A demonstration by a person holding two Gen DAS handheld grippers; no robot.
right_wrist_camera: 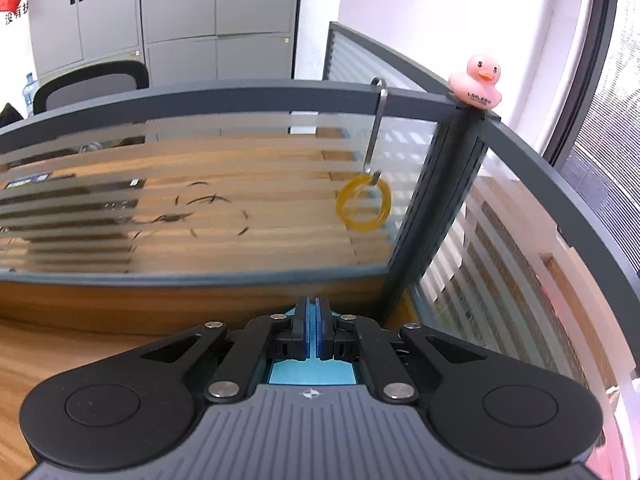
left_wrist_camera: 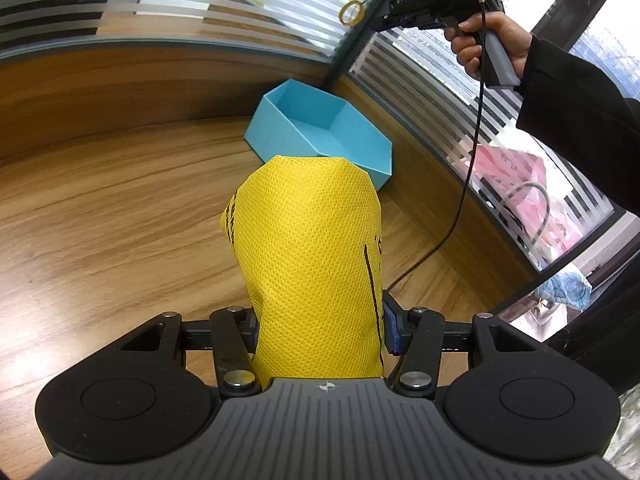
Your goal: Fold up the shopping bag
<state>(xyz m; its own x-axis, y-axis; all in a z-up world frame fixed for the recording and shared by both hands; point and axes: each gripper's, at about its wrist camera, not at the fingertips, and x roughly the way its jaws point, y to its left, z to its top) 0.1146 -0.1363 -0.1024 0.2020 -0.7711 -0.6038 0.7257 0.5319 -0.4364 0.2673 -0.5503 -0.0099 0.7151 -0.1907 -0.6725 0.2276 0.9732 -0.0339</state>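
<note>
A folded yellow shopping bag (left_wrist_camera: 312,256) of woven fabric with black print stands up between the fingers of my left gripper (left_wrist_camera: 320,328), which is shut on its lower part. The bag hides most of the fingers; one blue pad (left_wrist_camera: 390,324) shows at its right. Just beyond the bag's top sits a blue plastic bin (left_wrist_camera: 320,128) on the wooden desk (left_wrist_camera: 100,208). My right gripper (right_wrist_camera: 312,320) is shut with its blue pads together and nothing between them. In the left wrist view that right gripper (left_wrist_camera: 380,20) is held high by a hand (left_wrist_camera: 480,44) at the upper right.
Striped glass partitions (right_wrist_camera: 200,208) enclose the desk's back and right side. A yellow ring (right_wrist_camera: 364,204) hangs from a hook on the partition, and a pink toy duck (right_wrist_camera: 478,80) sits on its corner post. A black cable (left_wrist_camera: 472,160) trails down from the raised gripper to the desk.
</note>
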